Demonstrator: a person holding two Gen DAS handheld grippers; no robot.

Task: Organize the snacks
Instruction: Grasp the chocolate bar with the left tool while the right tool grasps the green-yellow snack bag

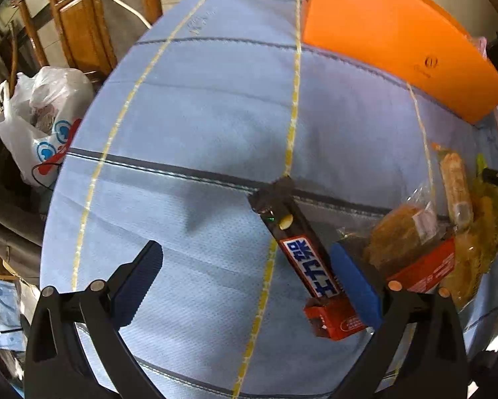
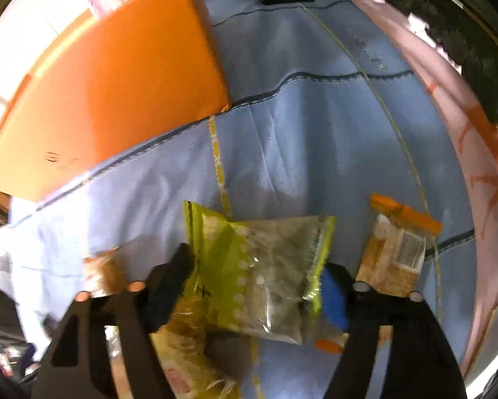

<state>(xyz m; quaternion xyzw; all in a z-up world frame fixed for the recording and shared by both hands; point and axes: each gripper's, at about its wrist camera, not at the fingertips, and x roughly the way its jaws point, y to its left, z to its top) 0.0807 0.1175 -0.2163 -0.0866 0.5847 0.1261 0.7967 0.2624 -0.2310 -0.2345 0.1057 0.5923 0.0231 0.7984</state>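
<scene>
My left gripper [image 1: 252, 272] hangs open over the blue cloth [image 1: 199, 116]. A dark chocolate bar [image 1: 302, 246] with a blue-and-white label lies just inside its right finger [image 1: 355, 282], untouched. A red carton [image 1: 335, 319] shows on both sides of that finger. Clear packets of brown snacks [image 1: 398, 232] are heaped to the right. My right gripper [image 2: 255, 276] is shut on a yellow-green snack packet [image 2: 262, 266], with a pad at each side edge. An orange-topped clear packet [image 2: 395, 252] lies to its right, and more packets sit under and left of the fingers.
A big orange box [image 1: 382, 33] [image 2: 116, 83] lies on the far part of the cloth. A white plastic bag [image 1: 39, 123] and wooden furniture [image 1: 76, 16] stand past the left edge. Pink fabric [image 2: 465, 166] borders the cloth on the right.
</scene>
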